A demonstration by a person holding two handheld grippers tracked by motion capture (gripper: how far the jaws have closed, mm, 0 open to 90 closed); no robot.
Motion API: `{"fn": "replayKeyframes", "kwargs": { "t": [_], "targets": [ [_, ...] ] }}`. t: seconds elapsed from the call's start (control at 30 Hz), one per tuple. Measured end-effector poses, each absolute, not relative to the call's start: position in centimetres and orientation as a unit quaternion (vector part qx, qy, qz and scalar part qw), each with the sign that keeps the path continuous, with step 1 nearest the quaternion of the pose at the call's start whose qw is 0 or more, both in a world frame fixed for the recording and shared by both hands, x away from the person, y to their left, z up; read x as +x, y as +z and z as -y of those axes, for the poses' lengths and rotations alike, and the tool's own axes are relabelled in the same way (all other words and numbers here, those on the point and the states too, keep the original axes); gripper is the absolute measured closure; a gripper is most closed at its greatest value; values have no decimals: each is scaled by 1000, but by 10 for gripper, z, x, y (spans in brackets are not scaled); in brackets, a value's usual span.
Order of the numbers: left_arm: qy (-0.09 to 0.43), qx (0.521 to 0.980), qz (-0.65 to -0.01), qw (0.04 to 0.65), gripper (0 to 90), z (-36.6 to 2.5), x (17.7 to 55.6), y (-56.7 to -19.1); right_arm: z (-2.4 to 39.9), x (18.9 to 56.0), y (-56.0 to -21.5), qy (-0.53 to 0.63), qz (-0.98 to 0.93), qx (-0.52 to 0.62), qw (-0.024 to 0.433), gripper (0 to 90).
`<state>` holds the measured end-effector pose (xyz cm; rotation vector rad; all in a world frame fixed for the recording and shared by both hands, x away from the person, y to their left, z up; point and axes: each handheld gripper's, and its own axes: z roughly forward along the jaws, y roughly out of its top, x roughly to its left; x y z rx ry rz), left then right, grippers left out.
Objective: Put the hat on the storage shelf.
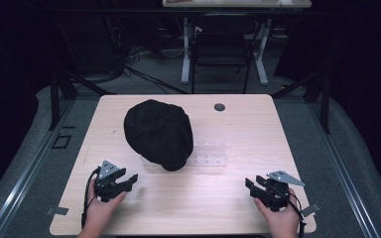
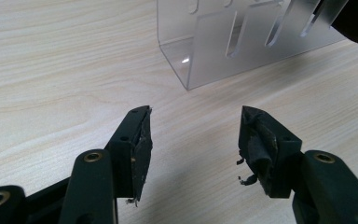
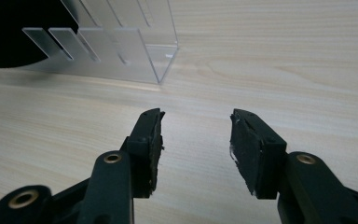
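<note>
A black cap point(image 1: 159, 133) lies on the wooden table point(image 1: 248, 119), its brim toward the front. Beside it on the right stands a clear acrylic slotted rack point(image 1: 208, 153), partly overlapped by the cap. The rack point(image 2: 242, 37) is ahead of my left gripper point(image 2: 195, 128), which is open and holds nothing, low over the wood. My right gripper point(image 3: 196, 126) is open too, with the rack point(image 3: 116, 51) and the cap's dark edge point(image 3: 9, 32) ahead at its upper left. In the high view the left gripper point(image 1: 129, 181) is front left, the right gripper point(image 1: 253, 186) front right.
A small dark grommet hole point(image 1: 220, 107) sits near the table's far edge. Beyond the table stand a black chair point(image 1: 223, 44) and a white desk frame point(image 1: 186, 54). Bare wood lies between the two grippers.
</note>
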<state>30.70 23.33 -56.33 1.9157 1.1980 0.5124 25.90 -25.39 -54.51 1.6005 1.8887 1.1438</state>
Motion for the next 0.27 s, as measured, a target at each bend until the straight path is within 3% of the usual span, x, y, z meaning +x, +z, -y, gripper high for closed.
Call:
{"fn": "replayKeyframes", "kwargs": {
  "t": [0.27],
  "targets": [
    [201,756,-471,408,434,-237,308,-563,253,260,-551,408,-686,568,201,510]
  ]
}}
